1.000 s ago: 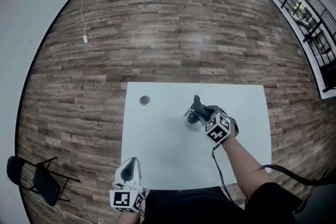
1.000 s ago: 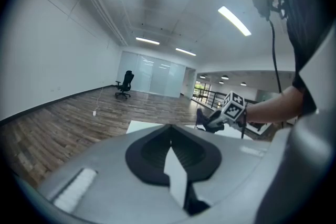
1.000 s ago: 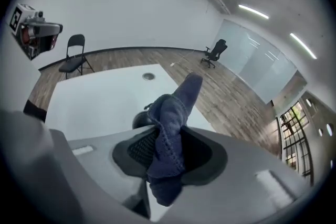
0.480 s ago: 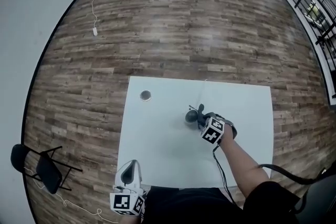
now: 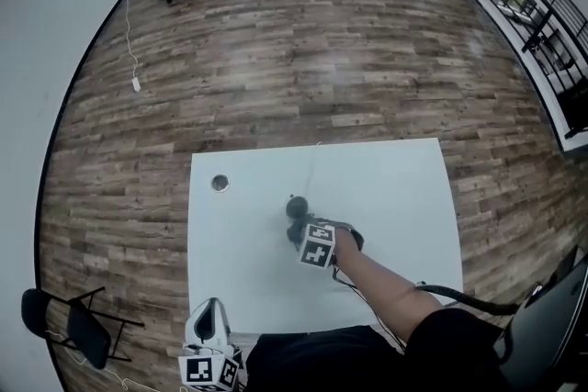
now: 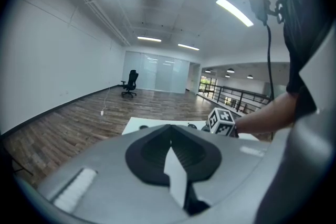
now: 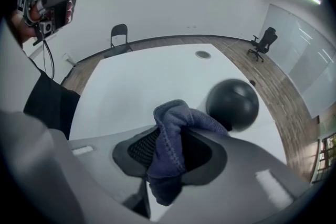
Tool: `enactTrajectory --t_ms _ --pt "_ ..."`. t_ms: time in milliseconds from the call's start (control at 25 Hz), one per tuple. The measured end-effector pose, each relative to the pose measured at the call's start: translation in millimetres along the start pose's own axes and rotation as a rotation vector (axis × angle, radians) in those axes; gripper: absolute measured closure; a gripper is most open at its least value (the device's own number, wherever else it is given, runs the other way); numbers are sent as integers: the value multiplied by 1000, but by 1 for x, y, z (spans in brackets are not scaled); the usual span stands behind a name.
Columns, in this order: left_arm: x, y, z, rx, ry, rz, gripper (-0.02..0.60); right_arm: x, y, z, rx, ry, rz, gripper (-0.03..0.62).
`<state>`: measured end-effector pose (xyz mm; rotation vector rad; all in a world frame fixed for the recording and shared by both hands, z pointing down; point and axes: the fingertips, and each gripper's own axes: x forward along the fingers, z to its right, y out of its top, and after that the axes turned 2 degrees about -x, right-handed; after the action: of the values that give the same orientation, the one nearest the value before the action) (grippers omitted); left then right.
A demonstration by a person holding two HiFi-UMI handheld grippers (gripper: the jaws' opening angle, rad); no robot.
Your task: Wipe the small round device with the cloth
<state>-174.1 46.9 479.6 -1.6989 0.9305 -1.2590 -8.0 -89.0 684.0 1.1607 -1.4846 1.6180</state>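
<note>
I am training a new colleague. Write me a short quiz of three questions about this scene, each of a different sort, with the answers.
1. Choose one: what does the right tool grip? A) a sponge B) a blue cloth C) nothing
2. True or false: the left tool is shut, with nothing in it.
3. Fill the gap: the dark round device stands on the white ____.
Key: 1 B; 2 true; 3 table.
</note>
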Motion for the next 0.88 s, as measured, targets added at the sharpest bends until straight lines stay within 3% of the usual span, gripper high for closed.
enactTrajectory --t_ms 80,160,240,320,440,520,720,880 --pt "-3 1 3 7 3 1 575 -10 18 -14 -20 49 71 473" --pt "-5 5 6 11 8 12 575 -29 37 -18 -11 44 166 473" --pt "-6 9 5 15 12 26 575 -59 52 2 3 -89 247 473" --pt "-7 9 4 10 19 35 575 -93 55 41 40 -291 299 473" --pt "-9 1 2 -13 28 36 575 -116 42 89 80 -477 269 473" --pt "-11 -3 -1 -24 33 35 575 -108 31 100 80 -488 197 473" --pt "-15 -7 -11 -51 31 47 575 -76 23 87 8 -410 58 473" --pt "-17 -9 -27 -67 32 48 575 -59 24 71 -40 -390 7 473"
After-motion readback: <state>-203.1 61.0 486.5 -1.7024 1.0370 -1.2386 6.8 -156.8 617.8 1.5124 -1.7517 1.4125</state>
